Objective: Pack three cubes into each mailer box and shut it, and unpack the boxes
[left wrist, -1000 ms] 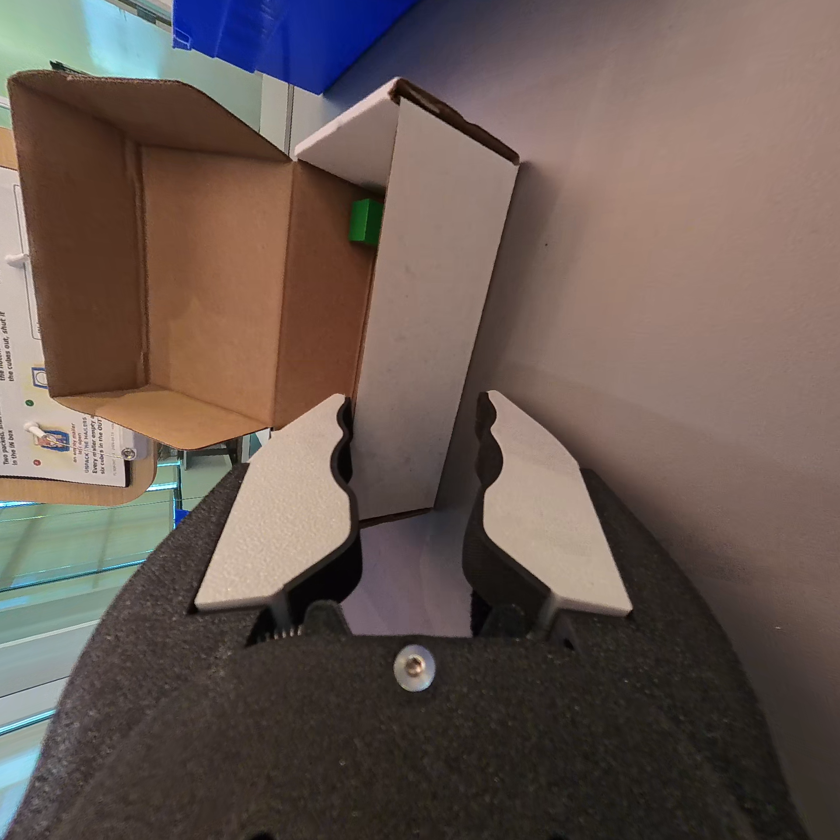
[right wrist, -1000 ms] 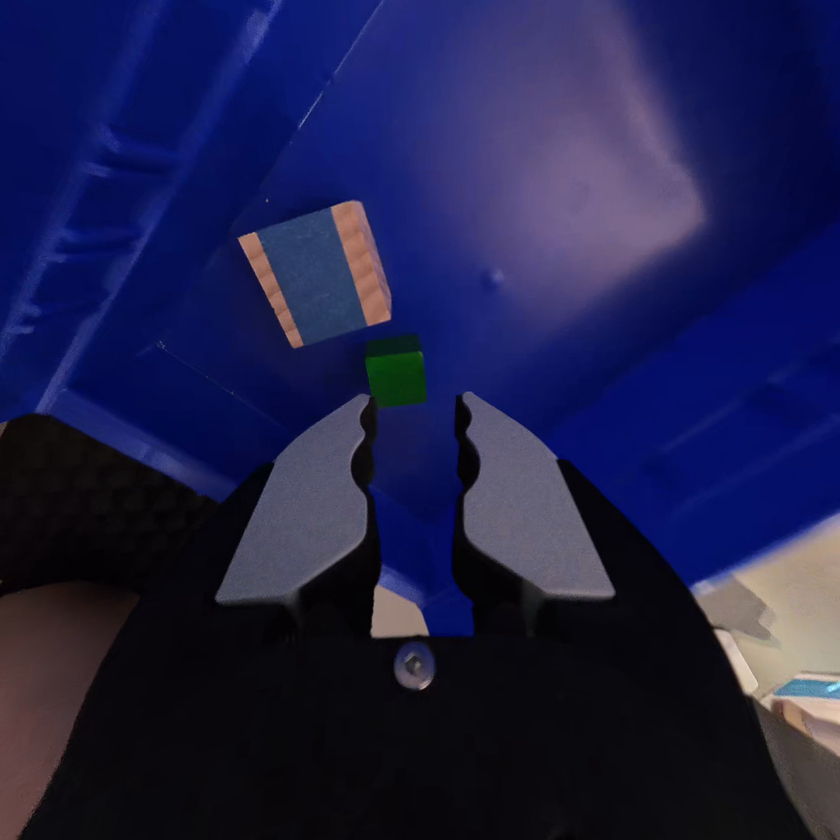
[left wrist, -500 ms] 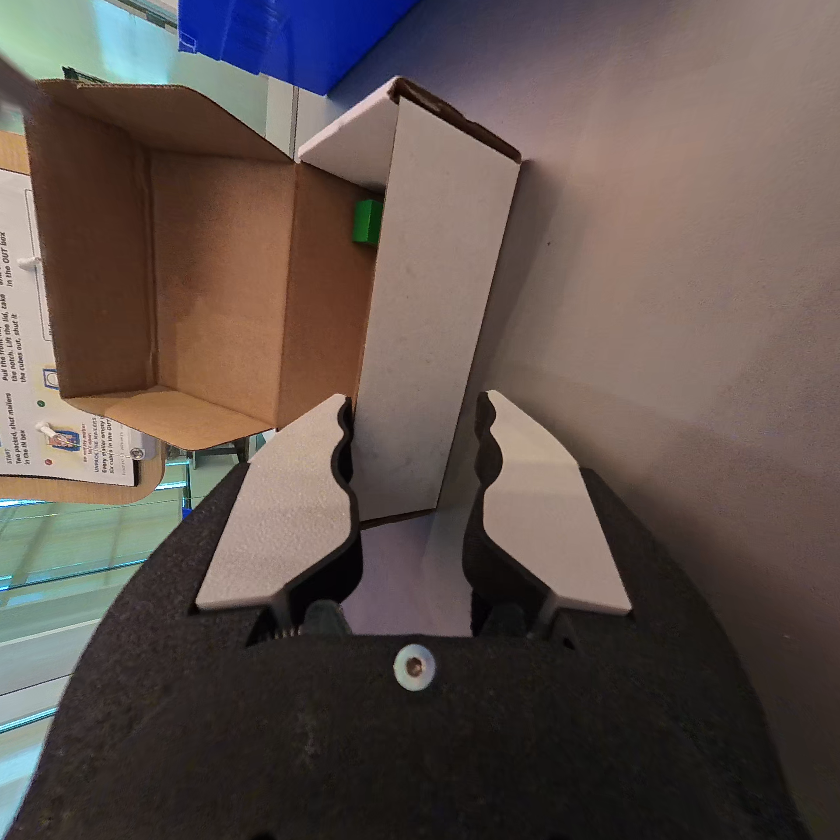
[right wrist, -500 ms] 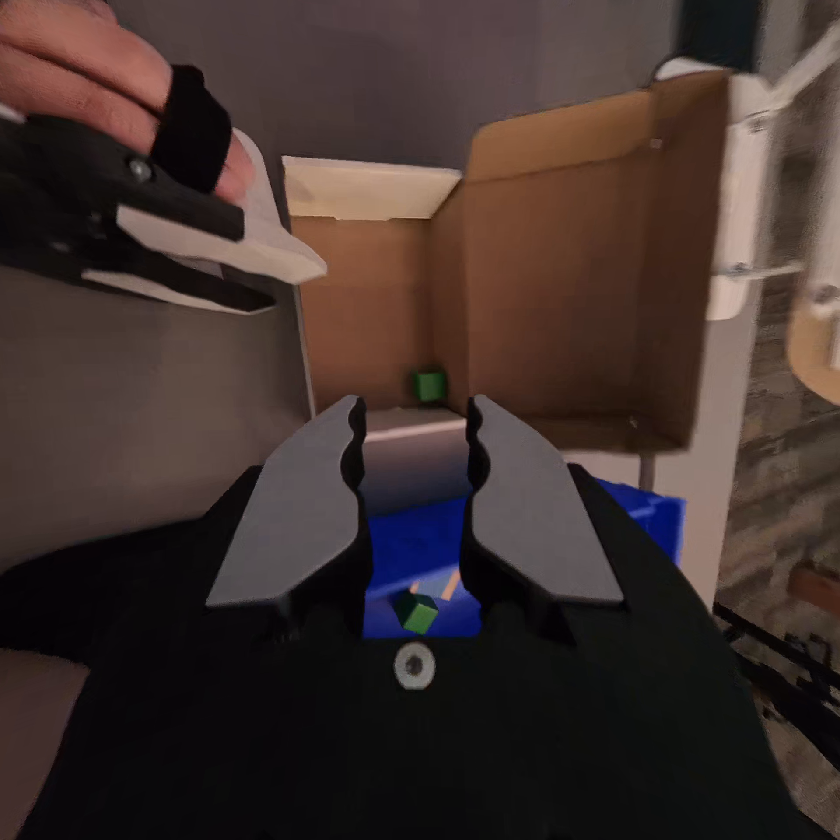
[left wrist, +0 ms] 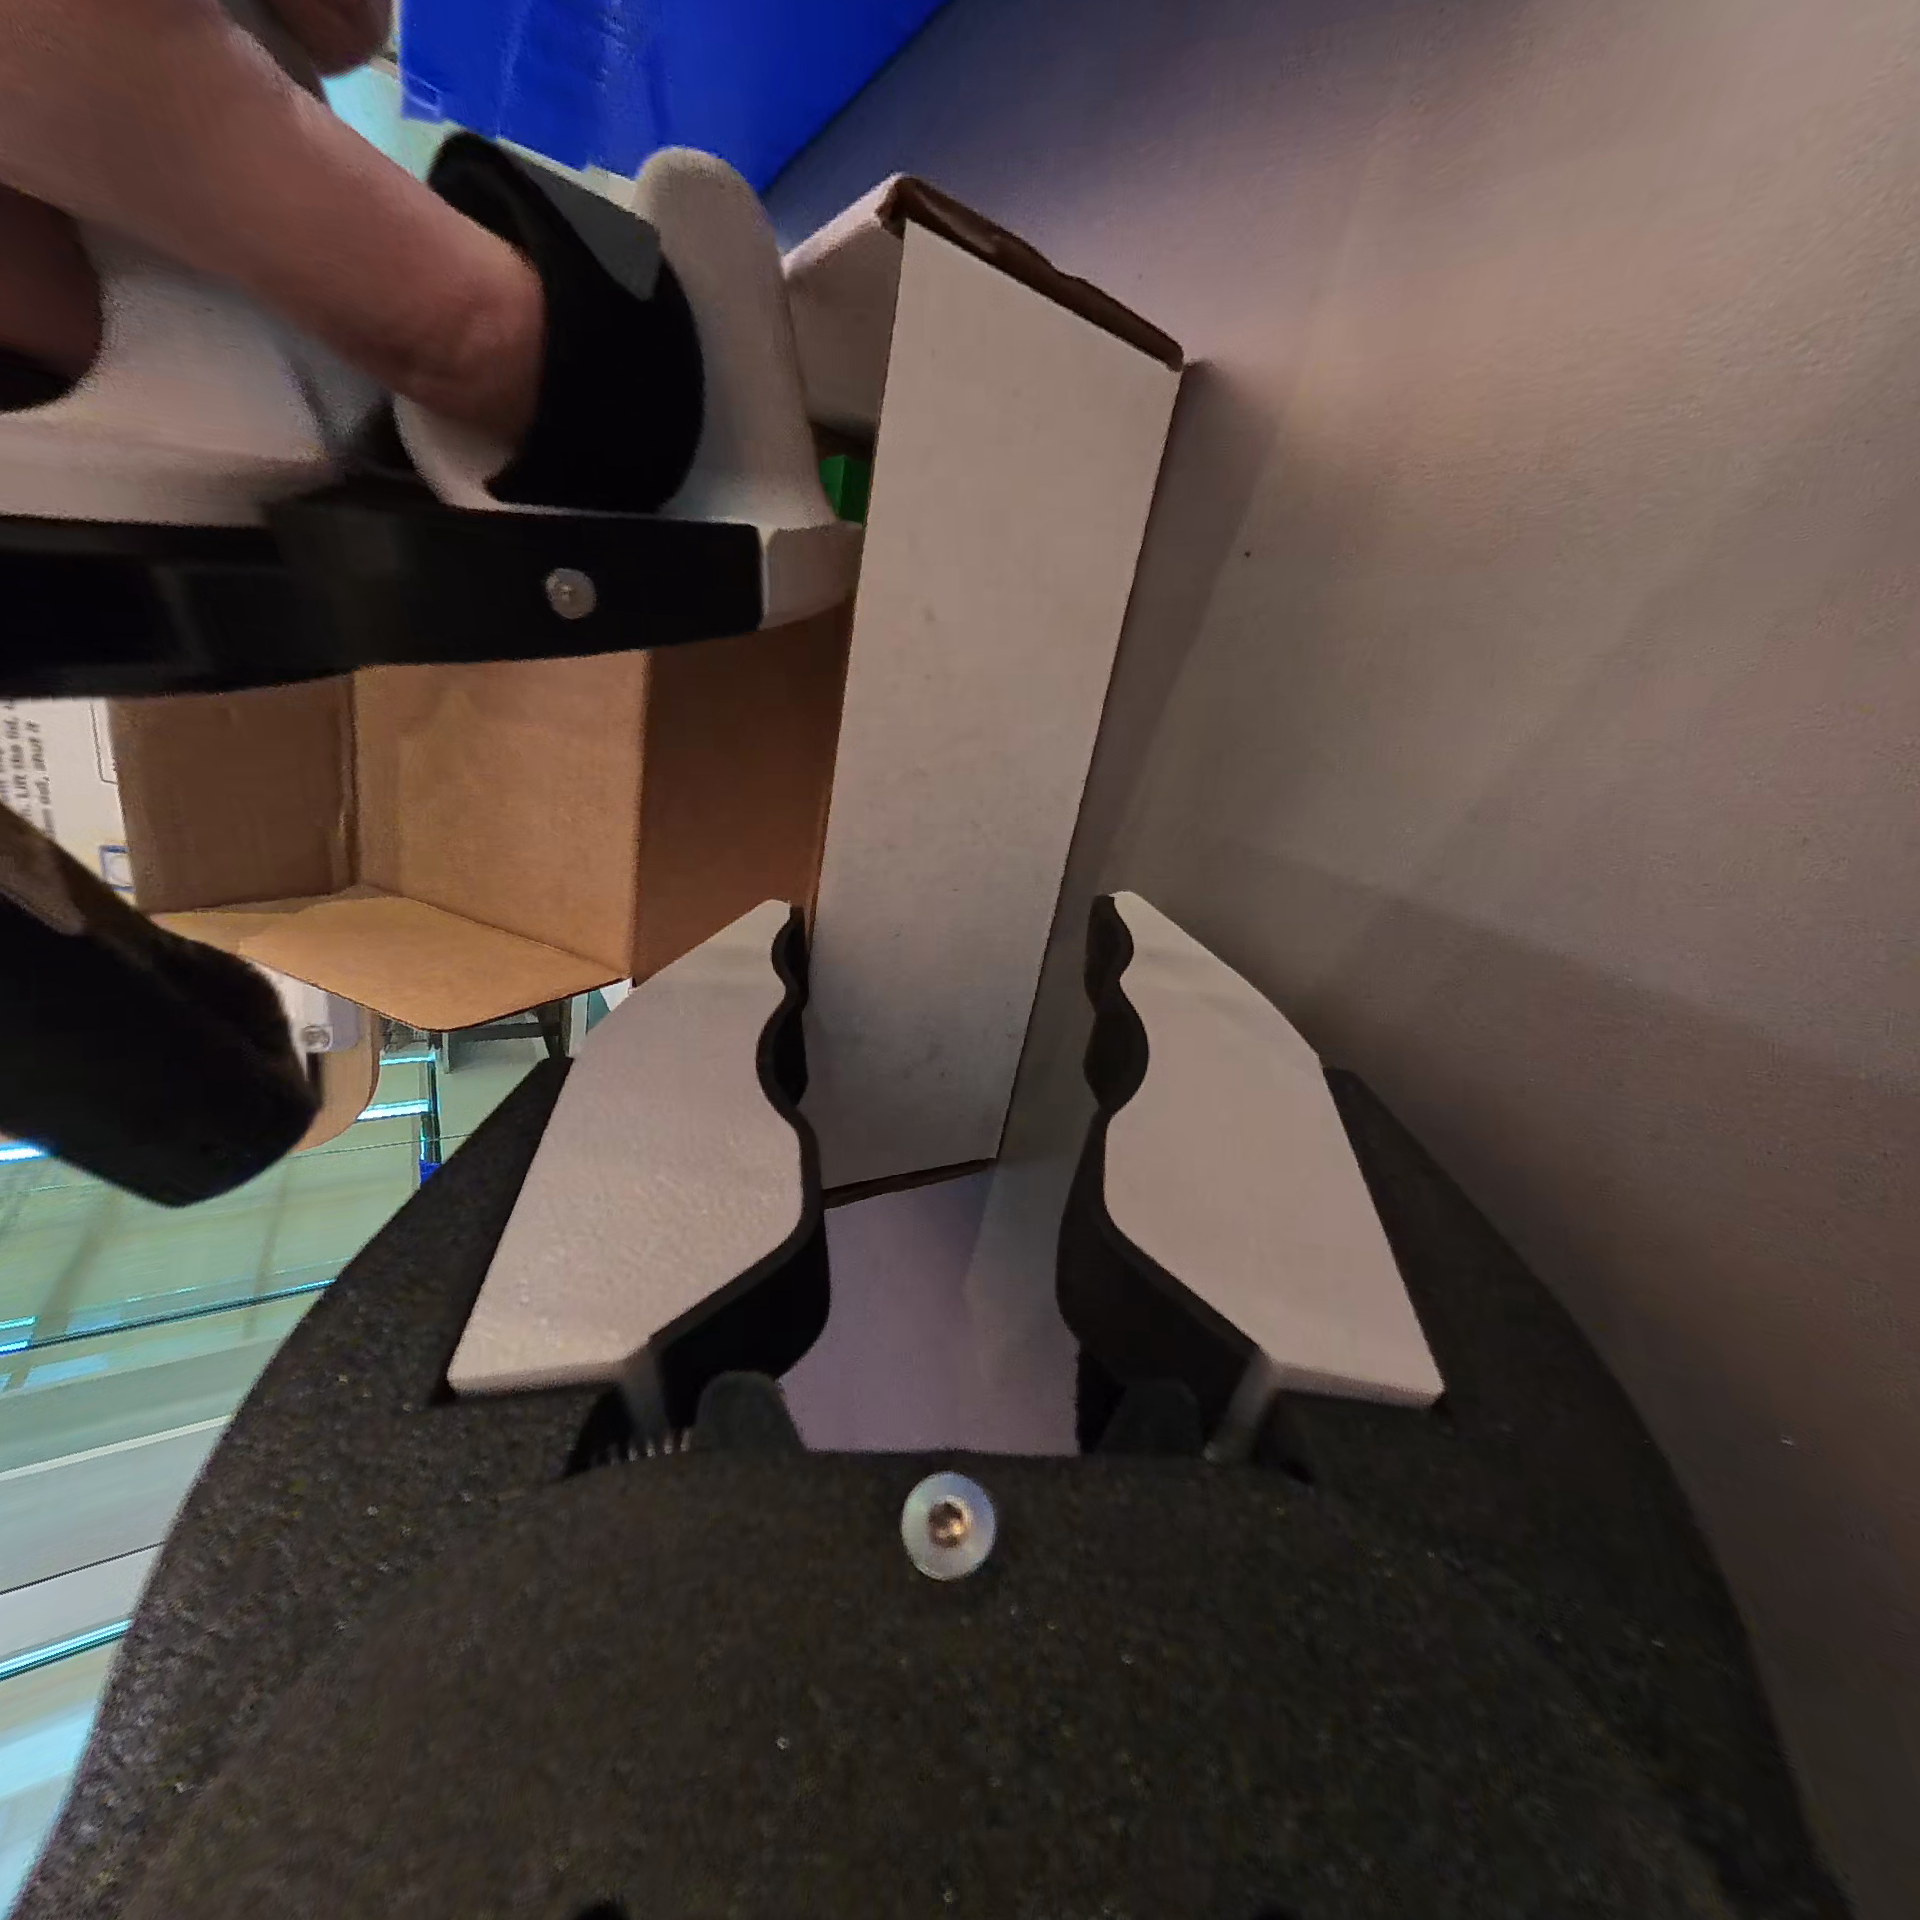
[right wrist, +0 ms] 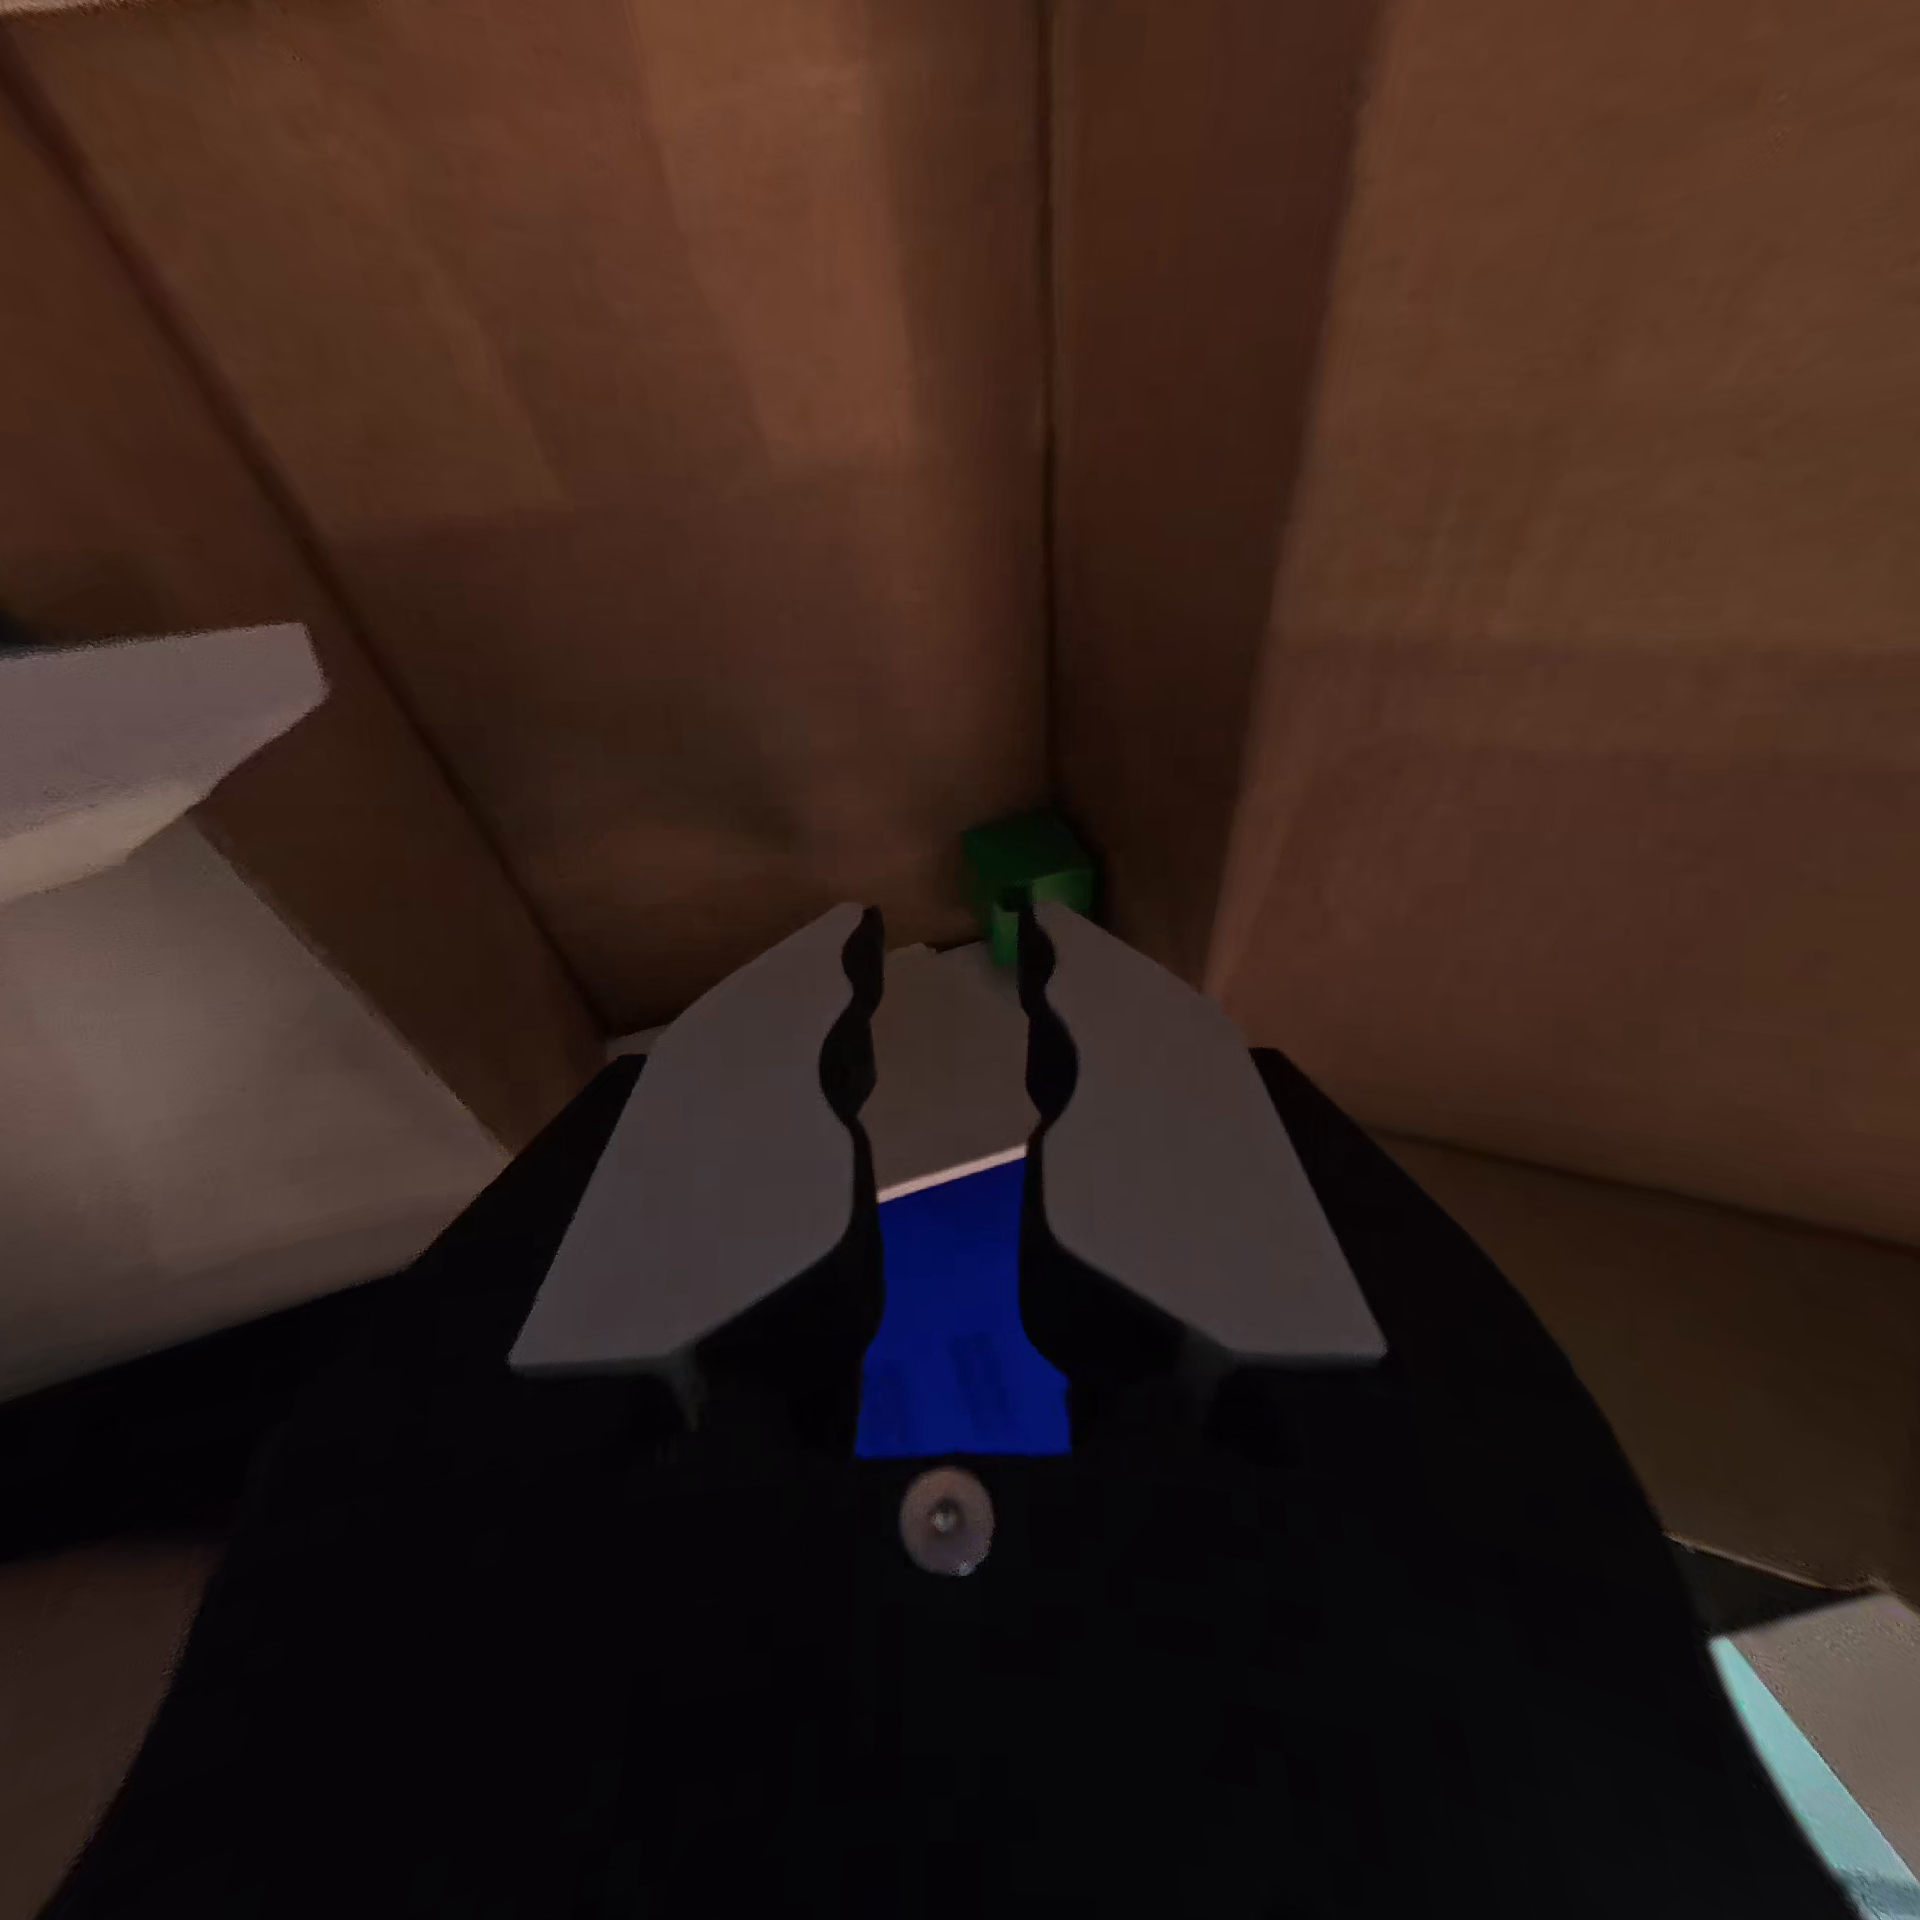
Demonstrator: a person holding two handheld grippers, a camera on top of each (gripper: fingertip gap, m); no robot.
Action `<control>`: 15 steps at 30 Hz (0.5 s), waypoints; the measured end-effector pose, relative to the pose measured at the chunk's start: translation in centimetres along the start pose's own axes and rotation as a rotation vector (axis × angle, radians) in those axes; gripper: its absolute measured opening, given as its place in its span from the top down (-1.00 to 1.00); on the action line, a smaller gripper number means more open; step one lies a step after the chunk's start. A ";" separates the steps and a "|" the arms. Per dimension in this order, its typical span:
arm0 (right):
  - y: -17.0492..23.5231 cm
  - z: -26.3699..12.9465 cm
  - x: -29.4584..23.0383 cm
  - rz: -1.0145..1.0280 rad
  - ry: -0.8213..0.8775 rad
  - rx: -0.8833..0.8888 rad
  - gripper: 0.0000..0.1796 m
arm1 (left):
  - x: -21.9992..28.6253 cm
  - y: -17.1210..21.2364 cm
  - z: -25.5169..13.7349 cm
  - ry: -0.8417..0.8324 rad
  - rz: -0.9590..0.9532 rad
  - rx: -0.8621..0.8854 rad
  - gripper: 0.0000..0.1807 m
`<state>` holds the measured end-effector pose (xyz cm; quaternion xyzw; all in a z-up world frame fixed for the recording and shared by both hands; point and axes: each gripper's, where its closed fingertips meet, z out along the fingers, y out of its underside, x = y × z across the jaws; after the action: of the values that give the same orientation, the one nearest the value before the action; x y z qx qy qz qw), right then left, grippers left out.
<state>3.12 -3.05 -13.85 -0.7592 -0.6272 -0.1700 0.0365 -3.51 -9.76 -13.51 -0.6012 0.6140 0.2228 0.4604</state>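
I'd ease my right claw (right wrist: pixel 943 920) (narrowly parted, empty) squarely over the green cube (right wrist: pixel 1023 883) at centre frame; left claw (left wrist: pixel 940 920), wide, brackets the mailer box (left wrist: pixel 987 675).

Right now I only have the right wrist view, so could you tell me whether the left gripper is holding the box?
Observer: No. The left gripper is open, with its fingers on either side of the box's white wall and not clamped on it.
Operator: Thank you. Does either finger touch that wall?
Observer: One finger looks to rest against the wall's inner side. The other stands apart from it.
Operator: And where is the bin from there?
Observer: The blue bin stands just past the box's far end.
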 end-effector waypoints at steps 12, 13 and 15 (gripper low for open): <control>0.1 0.3 0.3 -0.013 0.067 -0.075 0.84 | 0.0 0.0 0.0 -0.002 0.001 -0.001 0.43; 0.0 0.3 0.2 -0.016 0.062 -0.071 0.83 | 0.0 0.0 0.0 -0.002 0.002 -0.001 0.43; -0.3 0.1 -0.1 -0.024 0.048 -0.048 0.83 | 0.0 0.0 0.0 -0.002 0.001 -0.001 0.43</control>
<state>2.80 -3.03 -14.03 -0.7479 -0.6310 -0.2034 0.0314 -3.48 -9.80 -13.52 -0.6009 0.6139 0.2239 0.4604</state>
